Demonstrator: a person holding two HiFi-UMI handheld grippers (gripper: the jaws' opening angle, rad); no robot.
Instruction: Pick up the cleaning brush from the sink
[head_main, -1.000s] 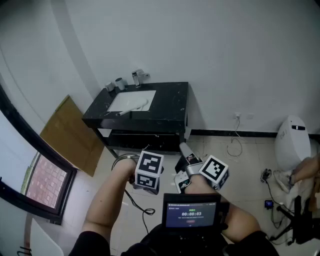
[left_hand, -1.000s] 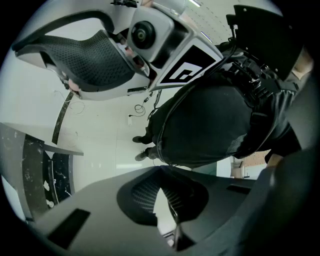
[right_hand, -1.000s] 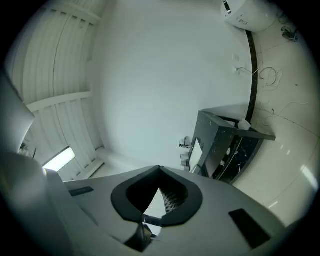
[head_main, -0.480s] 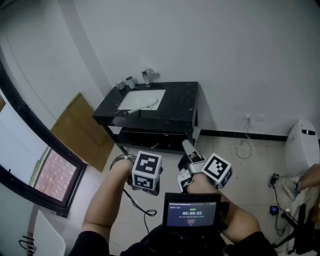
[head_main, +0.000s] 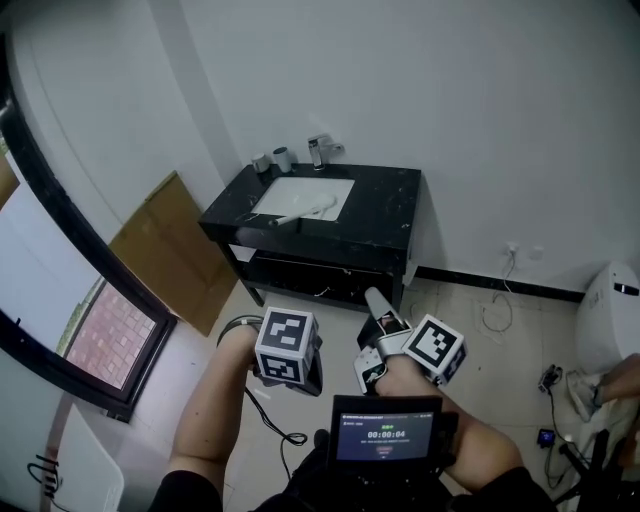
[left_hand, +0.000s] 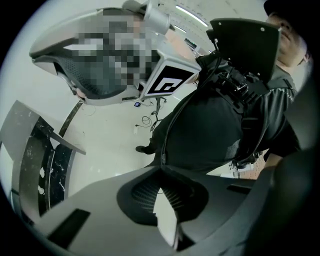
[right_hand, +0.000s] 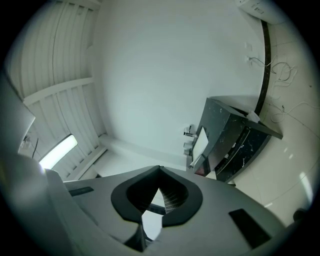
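Progress: not begun in earnest. The person stands well apart from the vanity, so the approach, the grip and the lift all look still to do.
Brush: the white long-handled cleaning brush (head_main: 305, 210) lies slantwise in the basin, its handle end reaching the front-left rim.
Sink: the white rectangular sink basin (head_main: 305, 190), set in a black marble-topped vanity (head_main: 385, 210), appears to hold the brush alone.
Counter: a chrome tap (head_main: 320, 150) stands behind the basin, with two small grey cups (head_main: 283, 158) just beside it (contents too small to tell).
Left gripper (left_hand: 160, 169): jaws together with nothing between them, held low by the body.
Right gripper (right_hand: 160, 169): jaws likewise closed and empty, aimed towards the vanity.
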